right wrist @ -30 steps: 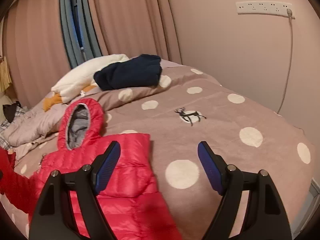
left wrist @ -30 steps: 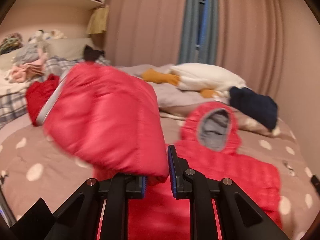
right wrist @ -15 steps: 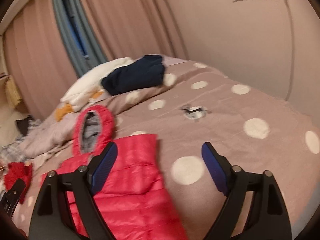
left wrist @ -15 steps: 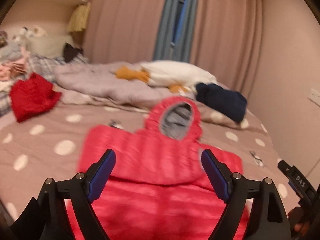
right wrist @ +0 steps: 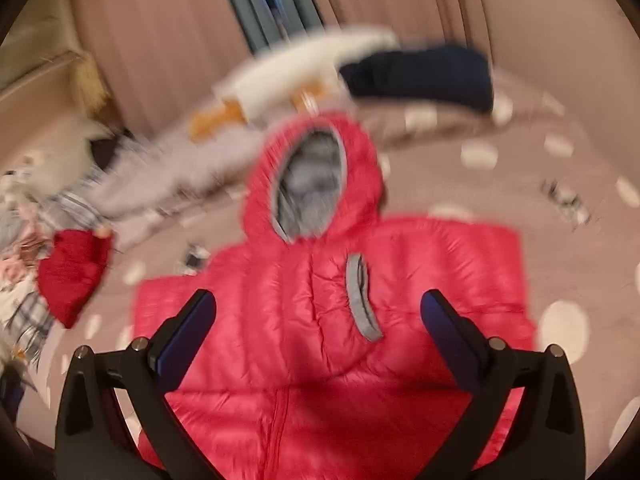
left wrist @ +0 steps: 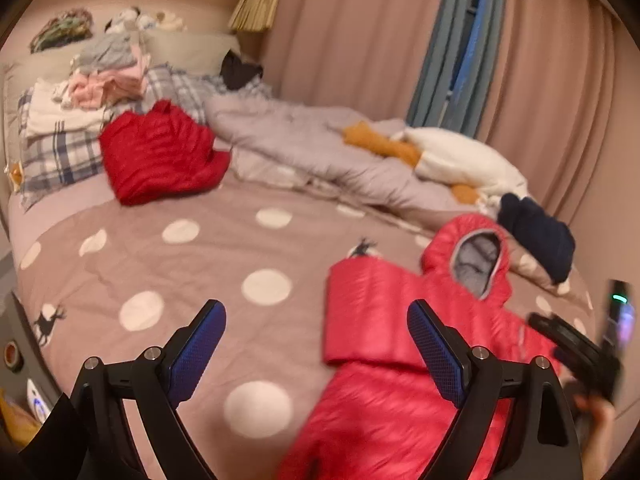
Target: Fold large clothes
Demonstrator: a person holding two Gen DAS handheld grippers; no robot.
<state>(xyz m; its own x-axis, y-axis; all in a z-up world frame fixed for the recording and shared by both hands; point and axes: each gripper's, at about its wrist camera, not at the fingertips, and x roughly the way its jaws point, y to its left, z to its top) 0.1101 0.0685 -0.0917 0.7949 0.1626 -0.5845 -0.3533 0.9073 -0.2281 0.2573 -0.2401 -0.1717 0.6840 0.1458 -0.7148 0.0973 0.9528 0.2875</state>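
Claws, left [left wrist: 316, 344] and right [right wrist: 319, 326], gaping empty, right just widened, over red jacket [right wrist: 320, 320]; navy bundle [right wrist: 420, 76], red heap [left wrist: 160, 156] beyond on bed [left wrist: 180, 264].

No writing, label, brand or number can be read anywhere in either view; both are soft with blur, the right wrist's view more so.
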